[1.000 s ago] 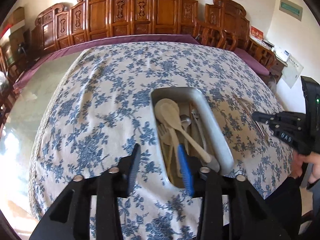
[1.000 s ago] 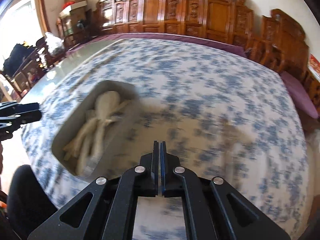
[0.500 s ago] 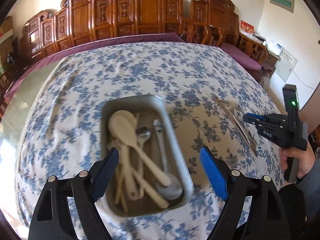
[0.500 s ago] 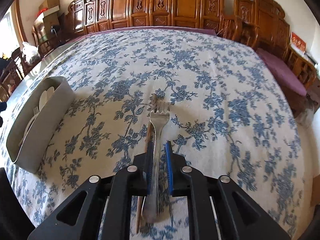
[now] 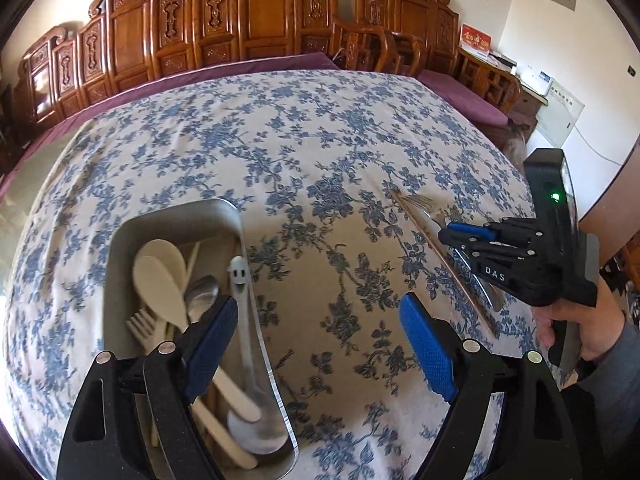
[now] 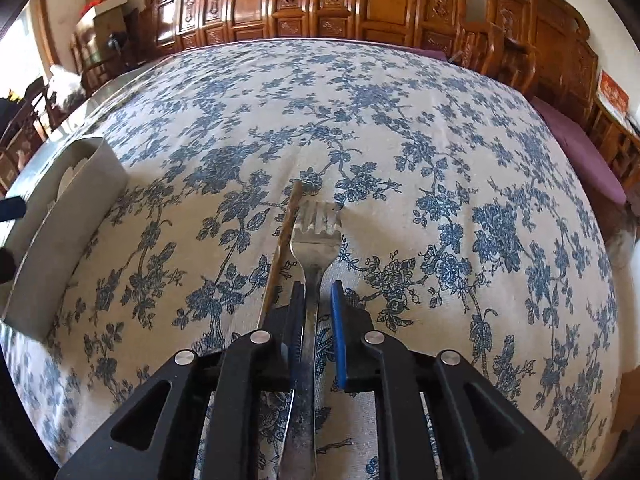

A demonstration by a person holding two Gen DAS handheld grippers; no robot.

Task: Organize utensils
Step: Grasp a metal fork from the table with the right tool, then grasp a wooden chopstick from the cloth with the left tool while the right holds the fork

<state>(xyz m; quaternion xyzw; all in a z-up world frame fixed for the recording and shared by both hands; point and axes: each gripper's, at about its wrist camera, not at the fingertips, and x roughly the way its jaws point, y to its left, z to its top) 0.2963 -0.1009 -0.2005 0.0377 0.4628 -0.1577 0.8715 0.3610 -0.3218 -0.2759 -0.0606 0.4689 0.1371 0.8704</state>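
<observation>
Both grippers are in new spots since a second ago. Back then the left gripper sat low over the gray tray with its blue pads much closer together. Now its pads stand wide apart, with nothing between them. One pad is over the tray and the other is over the flowery tablecloth.

Earlier the right gripper was shut tight over bare cloth. Now it is low over a metal fork, and its pads are a little way apart. The fork handle runs between the pads. There is a small gap on each side, so the pads do not seem to squeeze it. The fork lies flat on the tablecloth, with its prongs pointing away from the gripper.

A thin brown stick lies just beside the fork, on its left, almost lined up with it.

The tray sits well apart from the fork, over on the left side of the table. Inside it are two pale spoons, a pale fork, a metal spoon and a gray ladle with a smiley face on its handle.

A person's hand holds the right gripper, seen at the edge of the left view. Carved wooden chairs stand behind the table.
</observation>
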